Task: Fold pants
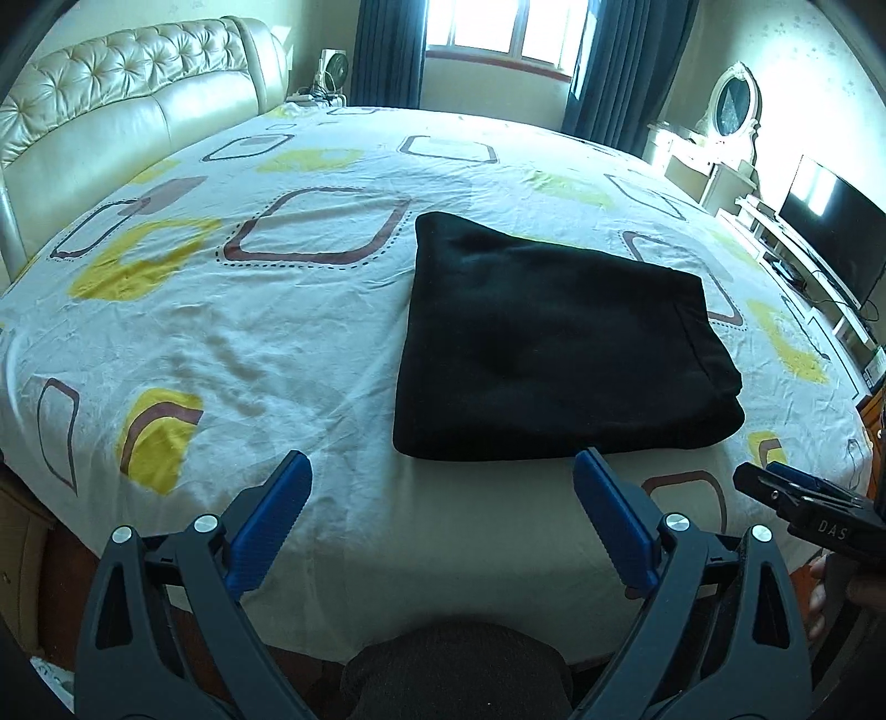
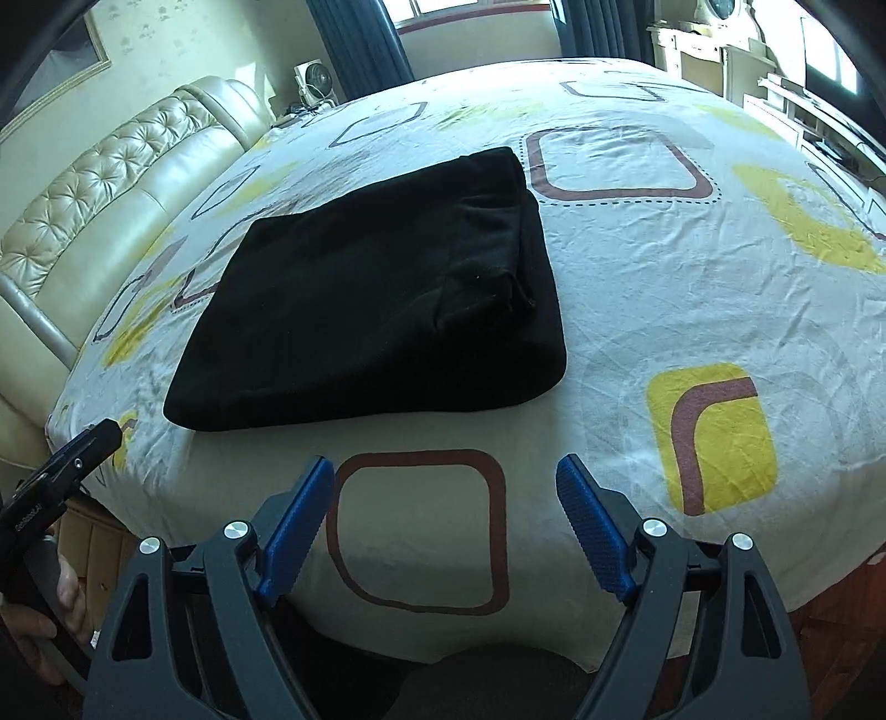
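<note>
Black pants [image 1: 559, 343] lie folded into a flat rectangle on the bed's patterned sheet [image 1: 266, 343]; they also show in the right wrist view [image 2: 376, 299]. My left gripper [image 1: 443, 471] is open and empty, hovering over the near bed edge just in front of the pants. My right gripper [image 2: 446, 476] is open and empty, a little back from the pants, over the sheet [image 2: 637, 277]. The right gripper's tip shows at the right edge of the left wrist view [image 1: 775, 487]; the left gripper shows at the left edge of the right wrist view [image 2: 66, 459].
A cream tufted headboard [image 1: 111, 111] runs along the bed's left side. A window with dark curtains [image 1: 498, 33] is at the far end. A white dresser with mirror [image 1: 731, 111] and a TV [image 1: 830, 238] stand to the right.
</note>
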Demonstrator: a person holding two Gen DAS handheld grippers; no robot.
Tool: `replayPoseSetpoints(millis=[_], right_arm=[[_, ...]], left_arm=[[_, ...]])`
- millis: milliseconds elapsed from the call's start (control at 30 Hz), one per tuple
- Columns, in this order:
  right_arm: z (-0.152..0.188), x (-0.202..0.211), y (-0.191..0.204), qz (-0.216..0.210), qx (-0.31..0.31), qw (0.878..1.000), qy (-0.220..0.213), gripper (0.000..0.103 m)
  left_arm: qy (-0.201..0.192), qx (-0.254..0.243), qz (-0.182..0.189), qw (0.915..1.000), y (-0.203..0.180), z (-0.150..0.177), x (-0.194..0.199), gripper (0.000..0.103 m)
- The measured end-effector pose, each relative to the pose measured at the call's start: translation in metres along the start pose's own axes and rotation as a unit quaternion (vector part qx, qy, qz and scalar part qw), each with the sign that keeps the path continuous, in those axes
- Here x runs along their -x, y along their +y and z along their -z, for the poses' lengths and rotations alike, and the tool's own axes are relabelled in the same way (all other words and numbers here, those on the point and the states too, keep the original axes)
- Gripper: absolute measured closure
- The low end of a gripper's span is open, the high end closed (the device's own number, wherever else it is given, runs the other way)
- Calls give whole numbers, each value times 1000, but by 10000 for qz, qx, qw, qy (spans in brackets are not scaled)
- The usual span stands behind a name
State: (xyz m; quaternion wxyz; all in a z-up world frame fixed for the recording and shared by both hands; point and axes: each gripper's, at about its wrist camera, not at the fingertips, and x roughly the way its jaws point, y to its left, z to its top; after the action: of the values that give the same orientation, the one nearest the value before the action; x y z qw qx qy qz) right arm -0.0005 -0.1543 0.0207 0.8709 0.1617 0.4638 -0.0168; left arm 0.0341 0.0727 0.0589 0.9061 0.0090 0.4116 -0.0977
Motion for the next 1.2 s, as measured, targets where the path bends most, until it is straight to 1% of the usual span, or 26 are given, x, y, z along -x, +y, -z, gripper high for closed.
replayPoseSetpoints(millis=[67, 200, 333, 400, 567, 700, 867, 1200], right_arm=[[2, -1, 1, 83, 57, 9999, -44, 22], [5, -3, 4, 136, 46, 9999, -80, 22], [5, -3, 3, 151, 61, 9998, -118, 22], [5, -4, 4, 153, 96, 9998, -119, 22], [5, -7, 6, 145, 145, 9998, -75, 22], [4, -8, 4, 138, 122, 9998, -62, 22], [5, -10, 3, 143, 76, 9999, -28, 22], [6, -14, 1, 121, 80, 9999, 79, 22]], left_arm=[[-12, -69, -71, 10000, -4, 4, 0, 8], [120, -248, -241, 9993, -12, 13, -10, 8], [364, -107, -230, 9990, -10, 20, -21, 8], [421, -109, -267, 9987, -12, 21, -23, 8], [323, -178, -352, 9987, -14, 20, -19, 7], [213, -160, -319, 9991, -14, 16, -14, 7], [210, -126, -231, 9994, -14, 15, -12, 7], [244, -157, -296, 9991, -16, 14, -11, 7]])
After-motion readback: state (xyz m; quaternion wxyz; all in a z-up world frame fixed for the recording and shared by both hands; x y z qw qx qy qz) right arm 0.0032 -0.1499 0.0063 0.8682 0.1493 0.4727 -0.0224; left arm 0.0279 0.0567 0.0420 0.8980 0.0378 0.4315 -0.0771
